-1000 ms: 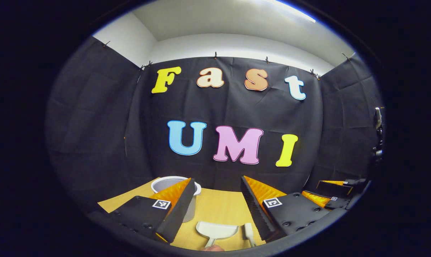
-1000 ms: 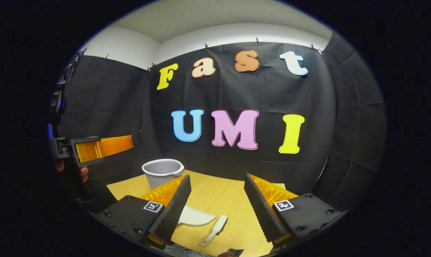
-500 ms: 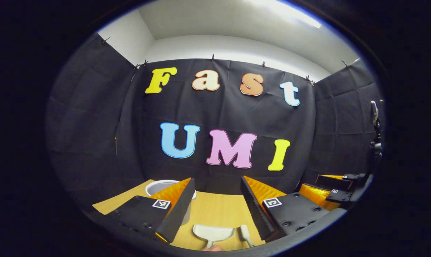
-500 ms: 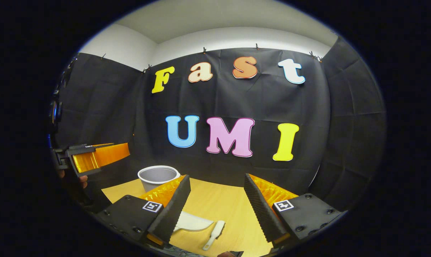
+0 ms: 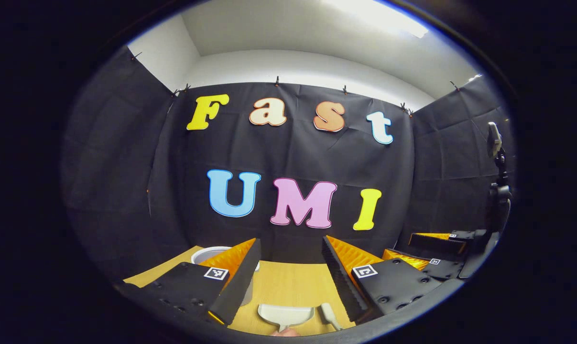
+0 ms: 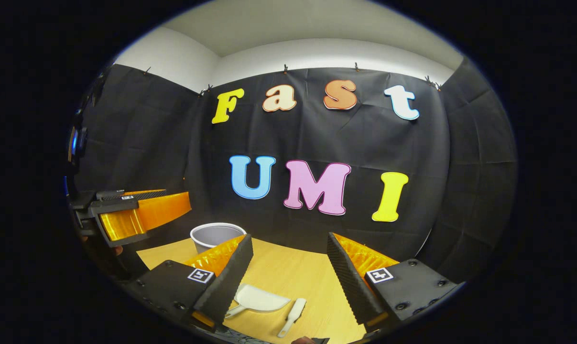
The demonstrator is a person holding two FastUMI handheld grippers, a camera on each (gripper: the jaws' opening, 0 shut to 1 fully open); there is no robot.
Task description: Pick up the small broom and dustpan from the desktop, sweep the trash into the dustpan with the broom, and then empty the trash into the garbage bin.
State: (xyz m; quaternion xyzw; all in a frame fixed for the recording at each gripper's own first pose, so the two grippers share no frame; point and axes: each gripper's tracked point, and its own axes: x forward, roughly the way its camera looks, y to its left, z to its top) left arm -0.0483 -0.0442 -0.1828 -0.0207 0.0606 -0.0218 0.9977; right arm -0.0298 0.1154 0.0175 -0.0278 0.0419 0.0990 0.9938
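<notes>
A small white dustpan lies on the wooden desktop, with a small white broom just to its right. My left gripper hovers above them, open, nothing between its fingers. In the right gripper view the dustpan and the broom lie below my right gripper, which is also open and holds nothing. A grey garbage bin stands upright at the desk's far left; its rim peeks from behind my left finger. No trash is visible on the desk.
The other gripper shows at the right of the left gripper view, and the left one at the left of the right gripper view. A camera stand rises at the far right. Black cloth walls the desk's back and sides.
Both gripper views have tilted slightly upward, so the desk, dustpan and broom sit lower in view. Both grippers stay open and nothing on the desk has moved.
</notes>
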